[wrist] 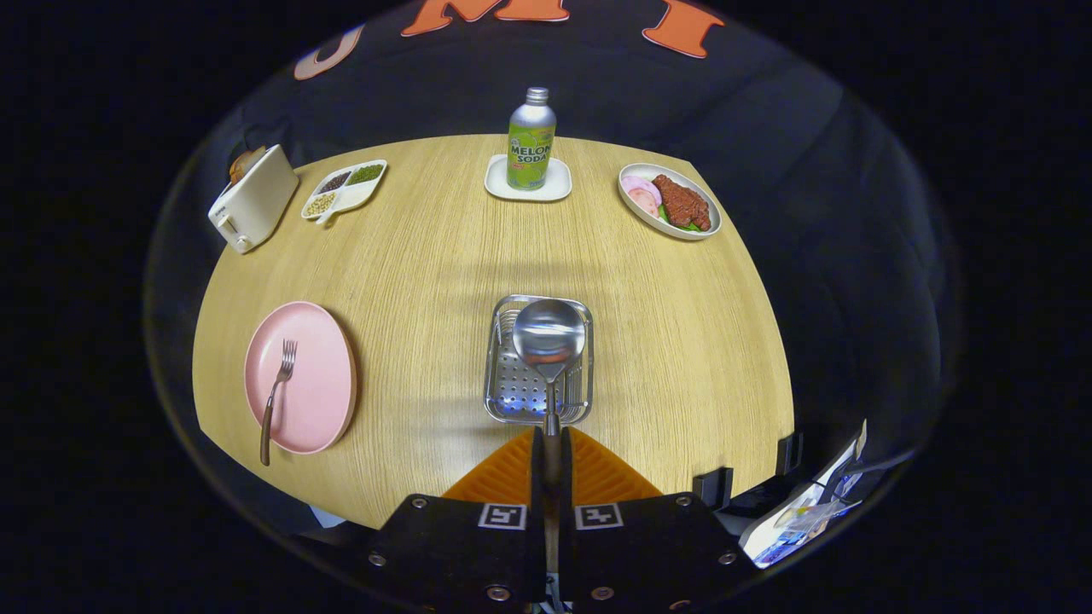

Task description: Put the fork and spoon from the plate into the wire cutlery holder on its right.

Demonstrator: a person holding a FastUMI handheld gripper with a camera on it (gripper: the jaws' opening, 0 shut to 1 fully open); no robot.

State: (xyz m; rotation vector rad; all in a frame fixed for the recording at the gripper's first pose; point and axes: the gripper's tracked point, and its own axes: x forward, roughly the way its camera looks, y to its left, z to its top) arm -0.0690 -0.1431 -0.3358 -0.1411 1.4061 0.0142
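Orange ribbed fingers (512,477) of my gripper (551,465) are pressed together on the slim handle of the shiny steel spoon (548,341), so the tool is clamped in a tight pinch with nothing loose. I hold it by the handle end because that leaves the bowl free and pointing forward, away from me, where I can watch it. The bowl sits over the square silver wire cutlery holder (537,362) with its perforated floor, which lies just ahead of my fingertips; whether the bowl touches the holder or hangs above it I cannot tell.

Well off to the left, the brown-handled metal fork (277,392) lies on the pale pink round plate (320,401), its handle poking over the near rim, so that half of the job is not yet done.

My gripper points straight across the light wooden table (426,273), level with the holder's centre line and tipped downward toward it. I judge that letting go here should drop the spoon inside.
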